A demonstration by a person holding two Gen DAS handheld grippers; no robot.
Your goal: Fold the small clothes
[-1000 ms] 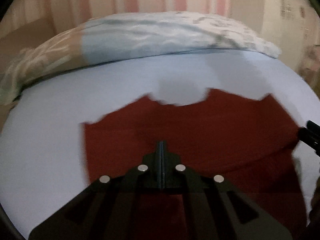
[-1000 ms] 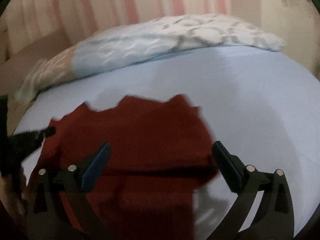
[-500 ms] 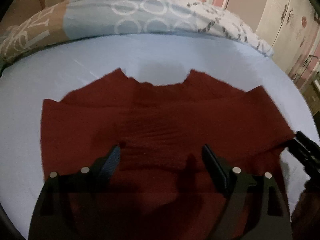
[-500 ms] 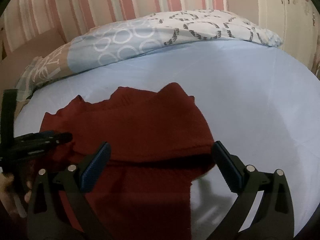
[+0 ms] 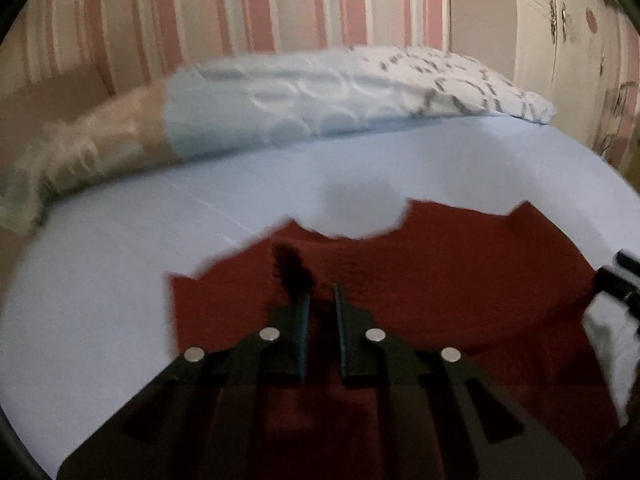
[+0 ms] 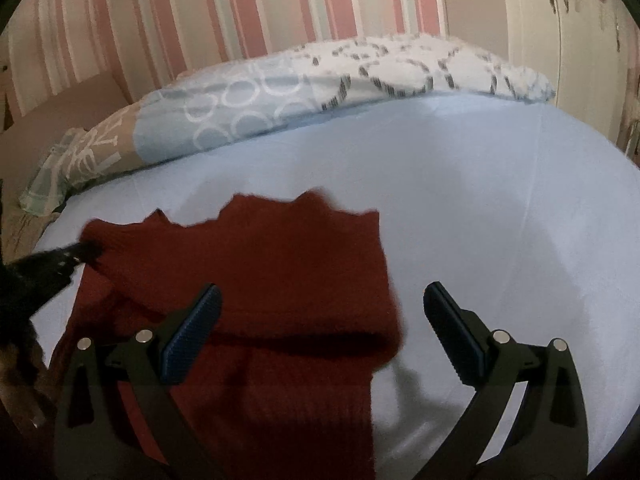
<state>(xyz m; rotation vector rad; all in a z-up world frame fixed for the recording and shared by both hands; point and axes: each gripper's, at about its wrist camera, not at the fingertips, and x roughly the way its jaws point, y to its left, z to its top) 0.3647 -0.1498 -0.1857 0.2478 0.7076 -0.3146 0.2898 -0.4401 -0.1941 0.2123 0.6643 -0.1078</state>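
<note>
Jaws of our left gripper [image 5: 320, 300] nearly closed, gap visible, nothing pinched; right gripper [image 6: 322, 320] jaws spread wide. Red garment [image 6: 248, 280] lies on bed [image 6: 500, 220], near edge toward us, one fold apparently made; further folds remain.

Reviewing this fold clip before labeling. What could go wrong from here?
1. The left gripper is nearly closed over the red garment with nothing visibly pinched; it may miss the cloth.
2. The right gripper is wide open, so nothing pins the folded layer; a left-side pull could drag it out of shape.
</note>
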